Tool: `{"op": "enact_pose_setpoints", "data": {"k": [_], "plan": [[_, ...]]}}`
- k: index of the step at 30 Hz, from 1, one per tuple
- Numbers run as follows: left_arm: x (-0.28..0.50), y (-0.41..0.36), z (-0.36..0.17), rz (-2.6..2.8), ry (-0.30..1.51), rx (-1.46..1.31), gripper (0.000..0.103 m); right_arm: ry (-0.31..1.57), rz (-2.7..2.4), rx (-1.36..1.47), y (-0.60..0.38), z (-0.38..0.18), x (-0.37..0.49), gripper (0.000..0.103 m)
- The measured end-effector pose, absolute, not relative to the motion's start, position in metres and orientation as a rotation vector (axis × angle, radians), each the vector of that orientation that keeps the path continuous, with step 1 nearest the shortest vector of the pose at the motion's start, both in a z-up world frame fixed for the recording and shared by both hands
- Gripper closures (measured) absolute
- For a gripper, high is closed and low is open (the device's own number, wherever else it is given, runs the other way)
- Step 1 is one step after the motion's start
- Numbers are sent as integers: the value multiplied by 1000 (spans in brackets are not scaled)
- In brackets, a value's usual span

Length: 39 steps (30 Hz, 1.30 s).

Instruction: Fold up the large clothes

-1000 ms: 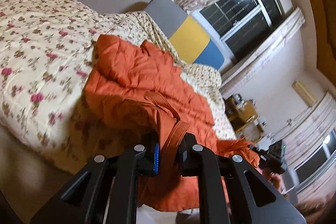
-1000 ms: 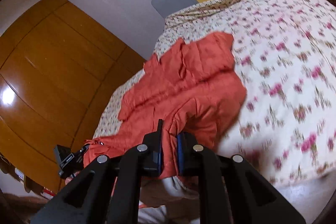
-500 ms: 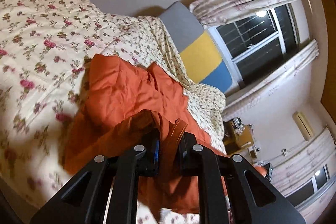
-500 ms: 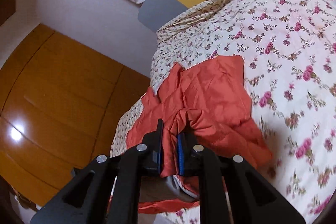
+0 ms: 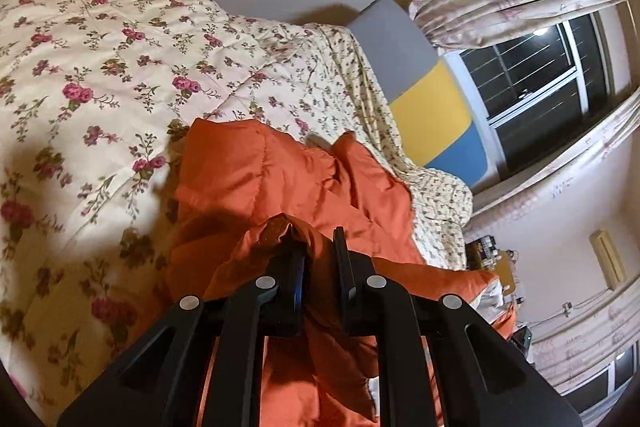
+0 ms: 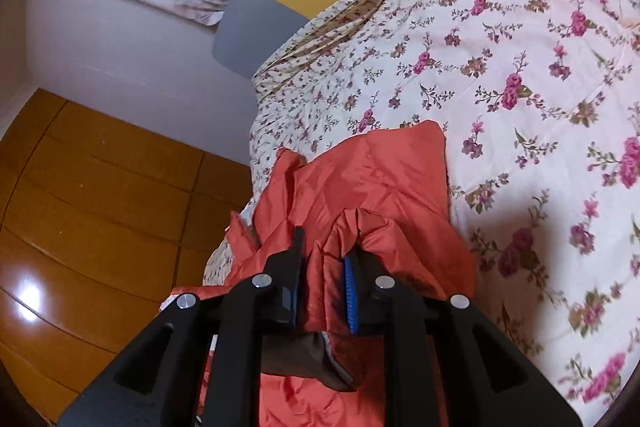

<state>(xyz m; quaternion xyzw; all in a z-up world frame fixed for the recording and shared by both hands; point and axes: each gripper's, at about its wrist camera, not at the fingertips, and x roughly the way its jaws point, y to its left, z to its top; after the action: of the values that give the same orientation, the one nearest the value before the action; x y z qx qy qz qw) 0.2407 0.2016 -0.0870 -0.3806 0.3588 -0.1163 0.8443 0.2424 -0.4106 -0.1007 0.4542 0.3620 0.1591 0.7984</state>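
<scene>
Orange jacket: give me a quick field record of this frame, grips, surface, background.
garment: orange jacket, puffy, partly bunched, lying on the bed
surface: floral quilt
left gripper: shut on a fold of jacket fabric
right gripper: shut on a bunched fold of jacket fabric
lining: grey inner fabric showing below the right gripper
headboard: grey, yellow and blue panels
window: dark outside, curtains drawn back
wardrobe: wooden, beside the bed
fold state: not yet a neat fold
</scene>
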Motion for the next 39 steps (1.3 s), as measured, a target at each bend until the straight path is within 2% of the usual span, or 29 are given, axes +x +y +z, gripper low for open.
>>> {"op": "enact_pose_setpoints", "data": {"k": [5,8,10,12,13,15,16,17,20,21,28,32,36,39], "plan": [[258,200,-95,-215,765,-789,90,740,311,989,-407,-109,258,81],[266,198,-99,-190,776,-793,90,719,291,1003,-404,-116,263,66],[268,198,-100,-178,773,-802,83,687,289,994,-402,-117,264,56],[267,198,-99,-185,746,-815,69,664,289,968,-398,-116,264,44],[266,198,-98,-191,731,-818,65,651,289,948,-396,-114,263,42],[263,197,-95,-212,697,-827,44,633,292,913,-390,-111,263,37],[262,197,-93,-220,666,-835,40,621,295,892,-389,-110,263,36],[260,197,-92,-222,650,-844,32,611,297,877,-388,-109,263,31],[253,202,-84,-200,576,-876,13,559,276,832,-386,-104,261,11],[248,205,-79,-166,541,-872,8,531,255,814,-388,-99,259,10],[231,216,-64,-96,488,-801,8,535,234,698,-390,-85,244,10],[213,187,-60,-118,478,-600,4,585,203,516,-370,-77,244,10],[237,140,-69,-52,615,-304,4,717,86,295,-336,-87,272,11],[267,135,-78,48,695,-256,4,773,9,264,-332,-100,292,11]]}}
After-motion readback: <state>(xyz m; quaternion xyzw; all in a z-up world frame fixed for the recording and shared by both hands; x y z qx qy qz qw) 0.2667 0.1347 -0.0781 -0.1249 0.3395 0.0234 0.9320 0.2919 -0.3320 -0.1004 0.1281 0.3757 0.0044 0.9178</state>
